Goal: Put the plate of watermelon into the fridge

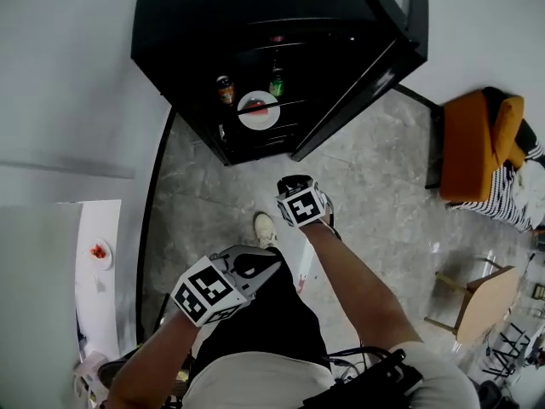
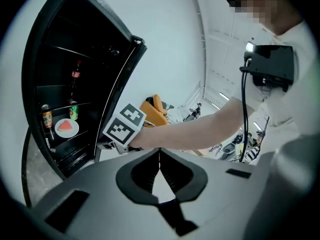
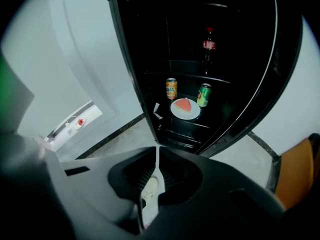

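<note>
The plate of watermelon (image 3: 193, 115) sits on a middle shelf of the black fridge (image 3: 145, 39), right of centre in the right gripper view. On it lies a single red wedge, the watermelon slice (image 3: 185, 105). Its long axis runs up and down the frame, with the narrow tip toward the top, deeper into the fridge, and the broad edge toward the open front. An orange can (image 3: 171, 88) stands just beside the plate at its upper left and a green can (image 3: 203, 95) at its upper right. A dark bottle (image 3: 208, 44) with a red label stands upright on the shelf above. The fridge door (image 3: 282, 64) stands open along the right side.

The right gripper (image 3: 157, 151) has its jaws drawn almost together with nothing between them. The left gripper (image 2: 159, 151) has its jaw tips meeting and is also empty. Both are well apart from the fridge.
</note>
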`<action>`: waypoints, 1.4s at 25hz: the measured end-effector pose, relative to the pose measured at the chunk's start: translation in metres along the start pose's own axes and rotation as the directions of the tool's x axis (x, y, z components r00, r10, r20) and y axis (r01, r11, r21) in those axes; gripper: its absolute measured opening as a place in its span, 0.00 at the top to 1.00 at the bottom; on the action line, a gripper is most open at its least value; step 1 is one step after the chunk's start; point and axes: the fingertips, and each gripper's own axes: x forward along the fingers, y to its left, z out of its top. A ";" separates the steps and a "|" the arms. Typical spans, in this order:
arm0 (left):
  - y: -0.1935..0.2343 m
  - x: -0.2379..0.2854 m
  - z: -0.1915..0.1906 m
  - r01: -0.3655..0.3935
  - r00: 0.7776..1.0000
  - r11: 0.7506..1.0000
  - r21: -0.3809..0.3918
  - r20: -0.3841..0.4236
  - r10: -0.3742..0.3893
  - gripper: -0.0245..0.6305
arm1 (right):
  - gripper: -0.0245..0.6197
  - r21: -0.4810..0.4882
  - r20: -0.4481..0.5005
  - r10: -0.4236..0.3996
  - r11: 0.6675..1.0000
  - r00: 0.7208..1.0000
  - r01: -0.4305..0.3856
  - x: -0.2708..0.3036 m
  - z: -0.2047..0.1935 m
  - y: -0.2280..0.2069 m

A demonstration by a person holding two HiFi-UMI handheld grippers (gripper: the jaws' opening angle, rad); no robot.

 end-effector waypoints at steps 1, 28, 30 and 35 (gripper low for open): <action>-0.010 -0.006 0.001 0.001 1.000 1.000 0.008 0.012 -0.001 0.94 | 0.92 -0.004 0.017 -0.001 1.000 1.000 0.001 -0.016 -0.002 0.006; -0.172 -0.144 -0.036 -0.024 0.994 0.999 0.033 0.106 0.020 0.94 | 0.94 -0.030 0.261 0.165 0.986 0.951 -0.163 -0.301 -0.060 0.232; -0.176 -0.155 -0.039 -0.028 0.993 0.999 0.029 0.112 0.025 0.94 | 0.94 -0.043 0.275 0.177 0.984 0.945 -0.172 -0.315 -0.065 0.247; -0.183 -0.166 -0.050 -0.057 0.993 0.997 0.047 0.109 0.051 0.94 | 0.94 -0.066 0.282 0.189 0.982 0.941 -0.178 -0.330 -0.077 0.268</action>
